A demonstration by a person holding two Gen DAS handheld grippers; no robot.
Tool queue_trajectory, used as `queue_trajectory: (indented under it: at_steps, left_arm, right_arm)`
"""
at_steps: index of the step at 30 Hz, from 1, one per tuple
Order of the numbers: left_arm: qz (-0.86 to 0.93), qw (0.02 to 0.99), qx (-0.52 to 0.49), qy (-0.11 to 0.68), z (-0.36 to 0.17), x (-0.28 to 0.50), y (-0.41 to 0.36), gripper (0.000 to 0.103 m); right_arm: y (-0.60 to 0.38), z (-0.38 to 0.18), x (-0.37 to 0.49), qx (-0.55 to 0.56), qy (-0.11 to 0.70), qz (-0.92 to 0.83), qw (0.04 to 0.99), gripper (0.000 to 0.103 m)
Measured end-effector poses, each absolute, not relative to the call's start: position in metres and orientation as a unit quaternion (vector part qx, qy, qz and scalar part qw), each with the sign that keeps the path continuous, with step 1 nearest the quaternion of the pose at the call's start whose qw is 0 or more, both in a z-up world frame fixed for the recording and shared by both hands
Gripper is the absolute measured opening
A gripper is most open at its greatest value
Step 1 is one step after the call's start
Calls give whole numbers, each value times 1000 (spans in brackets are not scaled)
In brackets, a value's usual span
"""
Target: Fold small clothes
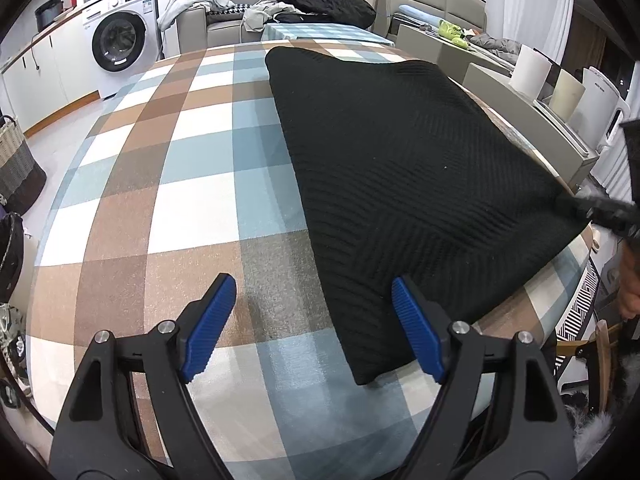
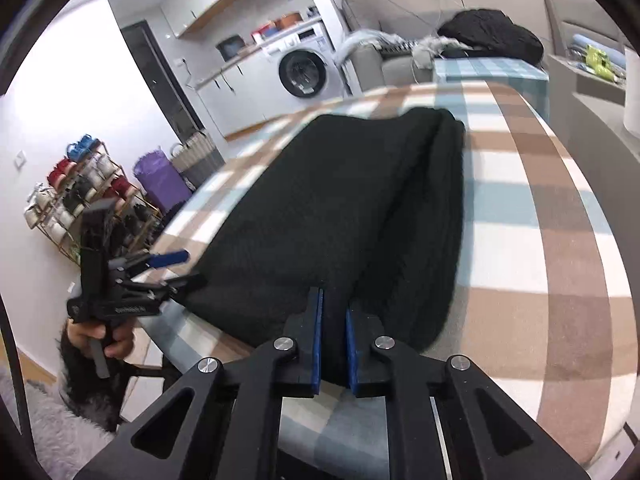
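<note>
A black knit garment (image 1: 400, 168) lies folded on the checked tablecloth (image 1: 192, 208), with a lengthwise fold ridge in the right wrist view (image 2: 320, 208). My left gripper (image 1: 314, 280) stands open over the garment's near left corner, one blue pad (image 1: 212, 328) above bare cloth and the other (image 1: 418, 332) above the knit. From the right wrist it shows at the garment's left corner (image 2: 176, 270), held by a hand (image 2: 100, 336). My right gripper (image 2: 334, 304) is shut on the garment's near edge, fabric pinched between its pads. It appears blurred at the far right corner (image 1: 600, 208).
The table edge (image 2: 208, 336) runs close below both grippers. Beyond the table are a washing machine (image 1: 120, 40), a sofa piled with dark clothes (image 1: 320, 0), a wicker basket (image 1: 16, 168), paper rolls (image 1: 532, 68) and a shoe rack (image 2: 80, 192).
</note>
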State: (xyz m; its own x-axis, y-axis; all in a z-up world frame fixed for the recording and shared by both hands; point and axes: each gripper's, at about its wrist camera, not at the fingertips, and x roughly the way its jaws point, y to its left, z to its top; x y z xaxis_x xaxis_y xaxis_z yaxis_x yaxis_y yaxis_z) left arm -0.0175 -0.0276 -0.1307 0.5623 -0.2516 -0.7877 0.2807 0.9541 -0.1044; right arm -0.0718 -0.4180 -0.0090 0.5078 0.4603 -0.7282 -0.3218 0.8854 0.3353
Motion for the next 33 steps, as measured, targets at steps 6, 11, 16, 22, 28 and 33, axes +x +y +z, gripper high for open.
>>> queue_trajectory:
  at_steps: [6, 11, 16, 22, 28, 33]
  left_arm:
    - [-153, 888, 16, 434, -126, -19, -26, 79]
    - [-155, 886, 7, 438, -126, -18, -26, 79]
    - [-154, 891, -2, 428, -121, -17, -22, 79]
    - [-152, 885, -33, 440, -126, -9, -16, 79]
    - [-145, 885, -47, 441, -125, 4, -17, 79]
    - [-142, 887, -56, 436, -121, 19, -21, 79]
  right_arm:
    - [-426, -4, -71, 100, 440, 224, 864, 17]
    - [-428, -16, -35, 151, 463, 210, 848, 26]
    - [-427, -16, -18, 177, 448, 207, 851, 11]
    - [-422, -7, -23, 130, 436, 193, 869, 10]
    - [-429, -16, 19, 167, 462, 223, 842, 35]
    - [-436, -21, 84, 196, 483, 189, 832, 32]
